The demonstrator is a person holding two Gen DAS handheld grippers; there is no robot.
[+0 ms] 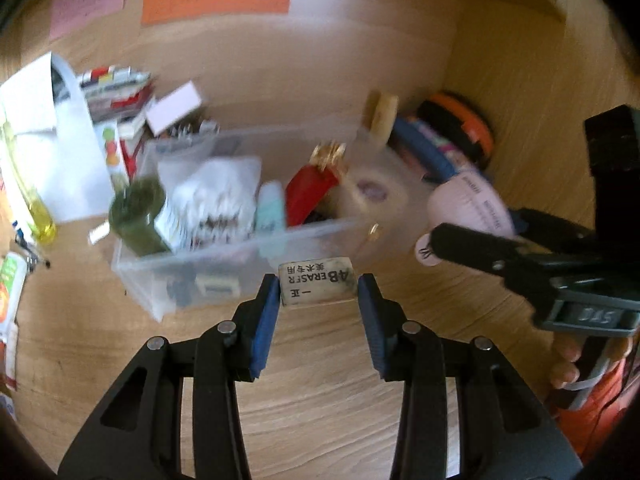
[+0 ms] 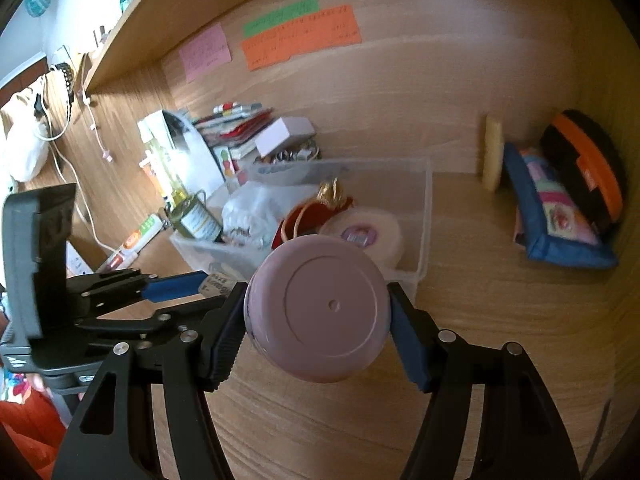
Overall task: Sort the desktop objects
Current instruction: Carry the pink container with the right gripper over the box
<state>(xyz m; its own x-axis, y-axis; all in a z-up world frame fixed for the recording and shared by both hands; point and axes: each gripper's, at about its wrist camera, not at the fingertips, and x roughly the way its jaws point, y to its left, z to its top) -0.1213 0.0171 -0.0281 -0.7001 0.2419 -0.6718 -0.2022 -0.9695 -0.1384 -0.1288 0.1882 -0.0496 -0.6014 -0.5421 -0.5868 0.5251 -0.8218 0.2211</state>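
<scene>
Eraser (image 1: 318,285) sits clamped crosswise between the blue pads of the left claw (image 1: 319,294), its long axis running left to right from pad to pad, printed face turned up toward the camera with the lettering upside down. It hangs above the wood-grain worktop (image 1: 328,364), just in front of the near wall of the clear plastic bin (image 1: 224,268).

The worktop is pale wood with a matching wooden back panel carrying a pink note (image 2: 205,51), a green note (image 2: 281,17) and an orange note (image 2: 302,38). A wooden shelf (image 2: 132,20) runs above on the left, with white cables (image 2: 60,160) trailing below it.

Inside the bin lie a dark green jar (image 1: 140,216), a crumpled white bag (image 1: 216,196), a red pouch with a gold top (image 1: 312,188) and a roll of white tape (image 2: 366,232). Left of and behind the bin are a stack of booklets (image 2: 240,128) and a yellow bottle (image 1: 30,200).

At the far right a blue fabric case (image 2: 552,216) leans beside an orange-and-black round case (image 2: 588,168), with a cream disc (image 2: 493,152) standing on edge against the back panel.

The right claw (image 2: 318,316) grips a round pink jar (image 2: 318,312) by its sides, flat base facing the camera, near the bin's front right corner.
</scene>
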